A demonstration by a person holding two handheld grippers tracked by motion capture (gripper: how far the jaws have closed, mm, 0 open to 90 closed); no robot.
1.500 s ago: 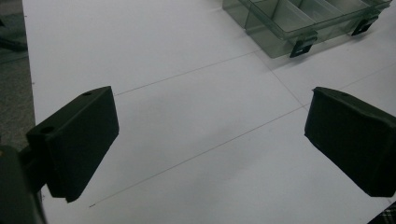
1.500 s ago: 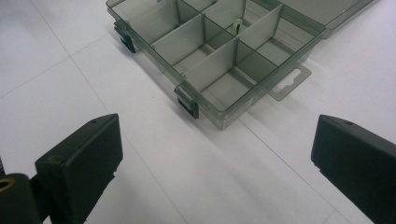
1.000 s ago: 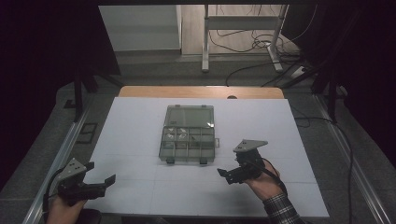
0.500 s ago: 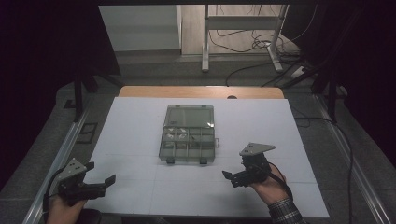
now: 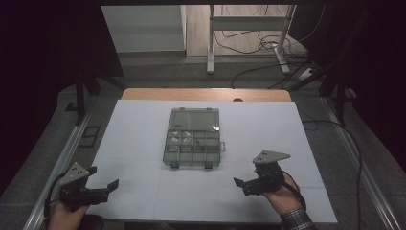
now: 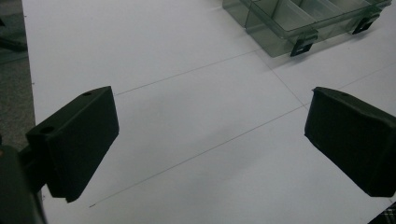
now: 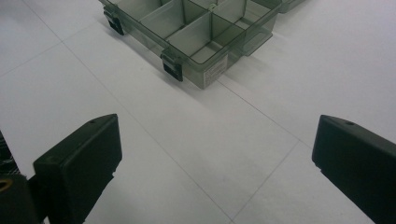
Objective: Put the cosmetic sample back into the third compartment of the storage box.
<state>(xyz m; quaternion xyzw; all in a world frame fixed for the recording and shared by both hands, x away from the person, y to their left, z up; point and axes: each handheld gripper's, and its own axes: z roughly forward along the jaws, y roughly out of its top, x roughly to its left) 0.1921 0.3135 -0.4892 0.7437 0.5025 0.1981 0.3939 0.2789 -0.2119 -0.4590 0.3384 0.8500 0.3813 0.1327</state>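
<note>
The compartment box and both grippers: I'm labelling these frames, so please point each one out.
compartment box (image 5: 192, 149), high view, on its divided tray.
left gripper (image 5: 103, 184), high view, midway between its open fingertips.
right gripper (image 5: 241, 184), high view, at its fingertips.

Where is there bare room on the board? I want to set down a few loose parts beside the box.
Bare white board lies left and right of the compartment box, and behind it. In front, between the open left tool and right tool, there is room too.
</note>
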